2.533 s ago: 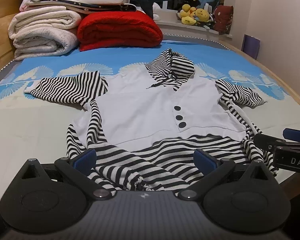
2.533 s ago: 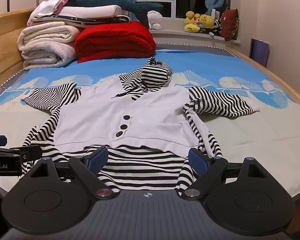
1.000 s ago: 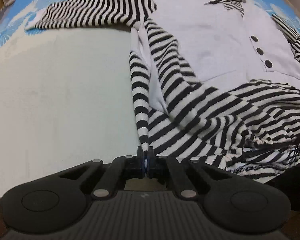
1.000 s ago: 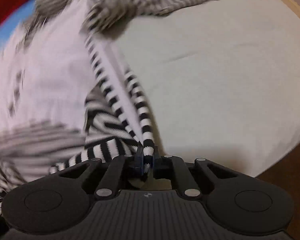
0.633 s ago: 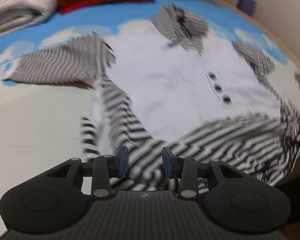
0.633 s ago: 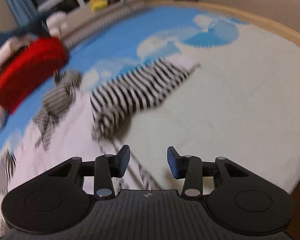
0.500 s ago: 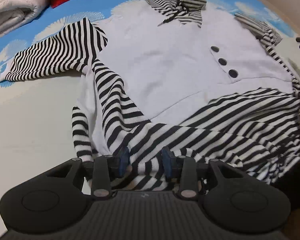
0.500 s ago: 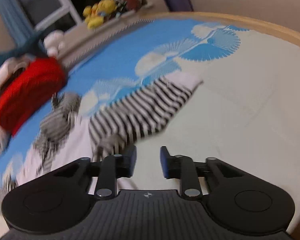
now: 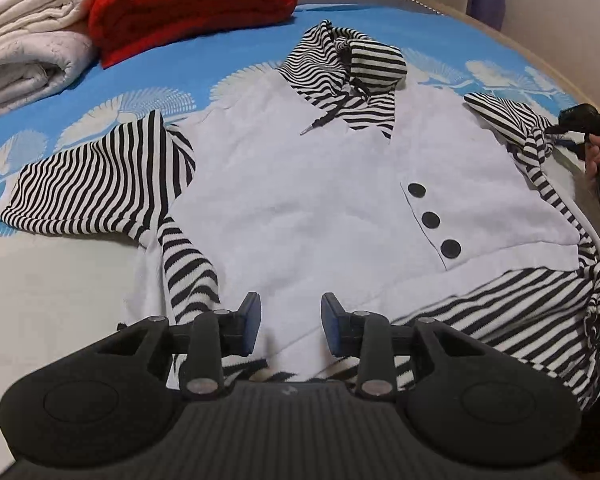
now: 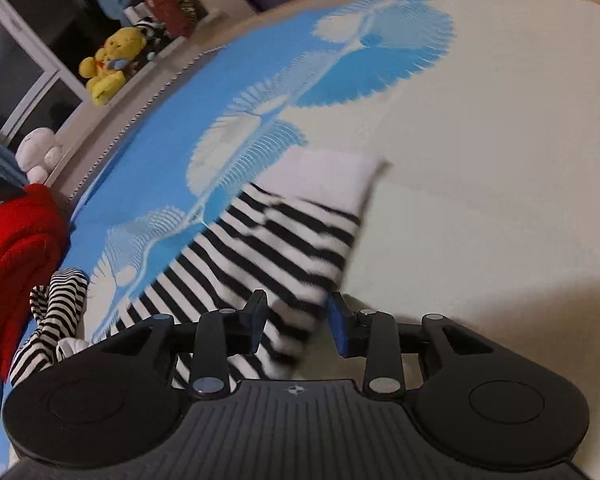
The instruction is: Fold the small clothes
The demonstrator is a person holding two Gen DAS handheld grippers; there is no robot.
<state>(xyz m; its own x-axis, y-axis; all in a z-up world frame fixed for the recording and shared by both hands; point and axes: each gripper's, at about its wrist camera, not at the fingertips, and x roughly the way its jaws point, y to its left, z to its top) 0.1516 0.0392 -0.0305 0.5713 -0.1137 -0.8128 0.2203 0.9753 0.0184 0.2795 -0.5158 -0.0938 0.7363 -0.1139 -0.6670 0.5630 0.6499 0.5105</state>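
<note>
Up front in your left wrist view, the left gripper (image 9: 290, 328) tilts down, fingers spread over the knit hoodie (image 9: 320, 184) lying flat on the bed (image 9: 52, 280). Then your right wrist view: the right gripper (image 10: 298, 326) is closing around its striped sleeve (image 10: 268, 248).
</note>
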